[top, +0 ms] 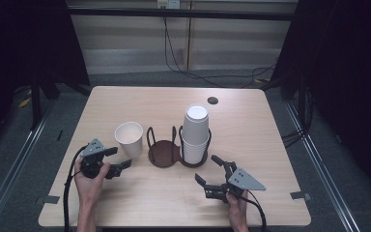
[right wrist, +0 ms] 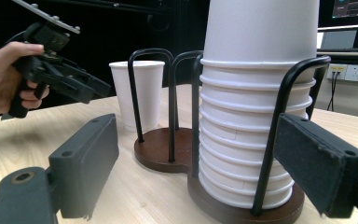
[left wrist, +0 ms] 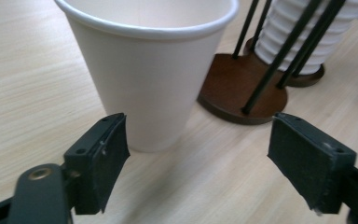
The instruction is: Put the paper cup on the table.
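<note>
The single paper cup (top: 129,138) stands upright left of centre on the desk (top: 251,121), beside the holder (top: 164,151); light and empty, it could tip if the left gripper (top: 116,161), fingers wide and empty, nudges it, while the right gripper (top: 209,170), equally open, hovers near the cup stack (top: 194,135).

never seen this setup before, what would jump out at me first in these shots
The tall stack of upside-down white paper cups stands in the right bay of a dark two-bay wire cup holder at the table's middle, its left bay empty. Just left of the holder a single upright paper cup stands on the wooden table. Nearer the person, the left gripper faces that cup and the right gripper faces the stack, both open and holding nothing.
</note>
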A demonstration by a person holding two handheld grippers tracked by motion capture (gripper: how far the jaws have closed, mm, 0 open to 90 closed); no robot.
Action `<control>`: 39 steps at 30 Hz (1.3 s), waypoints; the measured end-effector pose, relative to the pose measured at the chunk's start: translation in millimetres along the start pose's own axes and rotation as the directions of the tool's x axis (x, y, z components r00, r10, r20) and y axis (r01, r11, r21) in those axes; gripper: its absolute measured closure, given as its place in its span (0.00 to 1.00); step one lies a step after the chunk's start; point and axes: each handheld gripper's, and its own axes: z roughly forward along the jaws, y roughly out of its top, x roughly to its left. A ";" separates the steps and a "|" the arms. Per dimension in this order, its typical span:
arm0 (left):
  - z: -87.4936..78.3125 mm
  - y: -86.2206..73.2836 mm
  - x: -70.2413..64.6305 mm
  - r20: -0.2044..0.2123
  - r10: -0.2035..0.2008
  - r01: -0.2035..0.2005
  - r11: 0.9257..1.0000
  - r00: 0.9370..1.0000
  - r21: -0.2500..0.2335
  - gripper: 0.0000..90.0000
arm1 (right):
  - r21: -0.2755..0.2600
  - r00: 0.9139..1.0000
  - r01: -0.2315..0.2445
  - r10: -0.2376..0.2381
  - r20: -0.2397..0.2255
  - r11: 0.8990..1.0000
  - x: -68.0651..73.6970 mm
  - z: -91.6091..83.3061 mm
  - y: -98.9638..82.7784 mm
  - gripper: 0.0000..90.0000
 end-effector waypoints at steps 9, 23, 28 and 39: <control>0.8 -5.0 -39.5 0.065 0.029 -0.017 0.983 0.997 -0.181 0.25 | 0.000 1.000 0.000 0.000 0.000 1.000 0.0 0.0 0.0 0.15; 24.7 -20.9 -83.8 0.109 0.077 -0.045 0.960 0.991 -0.275 0.18 | -0.001 1.000 0.000 0.000 0.006 1.000 0.1 -0.2 -0.1 0.15; 31.0 -30.6 -96.9 0.064 0.103 -0.078 0.946 0.993 -0.316 0.18 | -0.001 1.000 0.000 0.000 0.006 1.000 0.2 -0.2 0.0 0.15; 23.2 -43.5 -107.2 0.022 0.185 -0.155 0.876 0.982 -0.457 0.18 | -0.002 1.000 0.000 0.000 0.010 1.000 0.3 -0.4 -0.1 0.15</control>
